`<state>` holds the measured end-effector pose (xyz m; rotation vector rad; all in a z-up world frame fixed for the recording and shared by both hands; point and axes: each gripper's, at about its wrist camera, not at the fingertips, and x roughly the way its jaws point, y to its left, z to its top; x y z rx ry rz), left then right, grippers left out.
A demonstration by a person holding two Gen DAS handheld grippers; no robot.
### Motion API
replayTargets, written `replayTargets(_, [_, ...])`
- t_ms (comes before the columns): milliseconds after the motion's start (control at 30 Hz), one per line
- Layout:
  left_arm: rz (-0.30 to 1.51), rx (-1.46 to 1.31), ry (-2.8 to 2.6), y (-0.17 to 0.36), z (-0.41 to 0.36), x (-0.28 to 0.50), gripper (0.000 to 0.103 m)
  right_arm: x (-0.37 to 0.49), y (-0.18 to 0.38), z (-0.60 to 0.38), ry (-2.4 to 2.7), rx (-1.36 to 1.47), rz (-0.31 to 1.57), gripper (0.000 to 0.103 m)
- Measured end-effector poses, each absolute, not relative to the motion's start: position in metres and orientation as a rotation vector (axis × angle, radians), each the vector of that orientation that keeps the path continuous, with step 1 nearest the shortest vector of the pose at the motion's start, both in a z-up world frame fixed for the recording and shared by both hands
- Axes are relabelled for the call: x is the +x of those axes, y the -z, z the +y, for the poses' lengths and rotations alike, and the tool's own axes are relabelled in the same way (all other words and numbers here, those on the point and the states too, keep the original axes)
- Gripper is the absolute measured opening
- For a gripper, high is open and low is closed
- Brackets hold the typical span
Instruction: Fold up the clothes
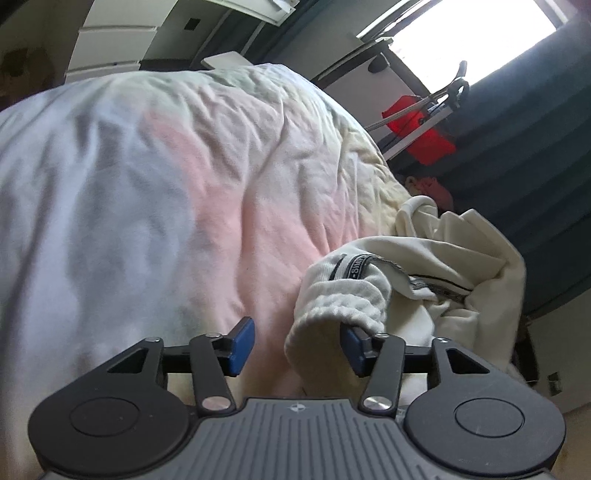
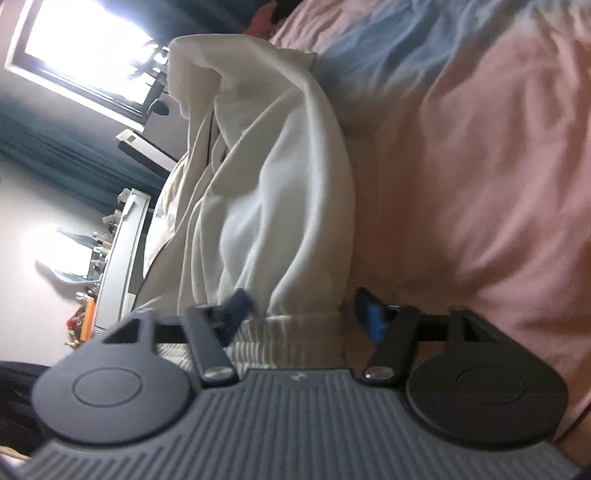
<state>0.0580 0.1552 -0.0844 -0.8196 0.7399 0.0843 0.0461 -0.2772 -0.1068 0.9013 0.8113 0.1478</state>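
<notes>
Fingers of left gripper [image 1: 297, 347] and right gripper [image 2: 308, 314] are standing apart, gripping nothing; each is straddling a ribbed edge of the cream garment [image 1: 424, 273] lying bunched on the bedspread [image 1: 166, 184], probably lining up a grasp.

Daylight entered through the window [image 1: 476, 33], which I found blown out to pure white in both views, leaving the room dim and the dark curtain [image 1: 535, 147] underexposed. I noted soft shadow in the folds of the bedcover [image 1: 166, 184], a pink-and-blue colour cast across it, and strong fisheye bending toward the edges. The right wrist view was smeared by motion blur, worst across the cream garment [image 2: 280, 192]; the left view was sharper.
</notes>
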Motion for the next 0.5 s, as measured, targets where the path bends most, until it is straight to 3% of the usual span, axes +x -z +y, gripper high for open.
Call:
replayTargets(33, [0.764, -0.816, -0.061, 0.083, 0.156, 0.055, 0.065, 0.045, 0.106, -0.277, -0.146, 0.894, 0.808, 0.042])
replayTargets(67, [0.782, -0.811, -0.042, 0.081, 0.157, 0.052, 0.066, 0.043, 0.105, -0.278, -0.141, 0.893, 0.796, 0.03])
replayTargets(100, [0.785, -0.804, -0.031, 0.079, 0.158, 0.049, 0.066, 0.041, 0.104, -0.28, -0.136, 0.892, 0.784, 0.026])
replayTargets(167, [0.766, -0.807, -0.017, 0.075, 0.16, 0.045, 0.079, 0.037, 0.102, -0.283, -0.128, 0.89, 0.757, 0.022])
replayTargets(367, [0.739, -0.732, 0.047, 0.077, 0.14, 0.067, 0.085, 0.037, 0.099, -0.283, -0.105, 0.872, 0.724, 0.022])
replayTargets(500, [0.784, -0.711, -0.009, 0.096, 0.13, 0.093, 0.077, 0.046, 0.107, -0.283, -0.104, 0.89, 0.763, 0.026])
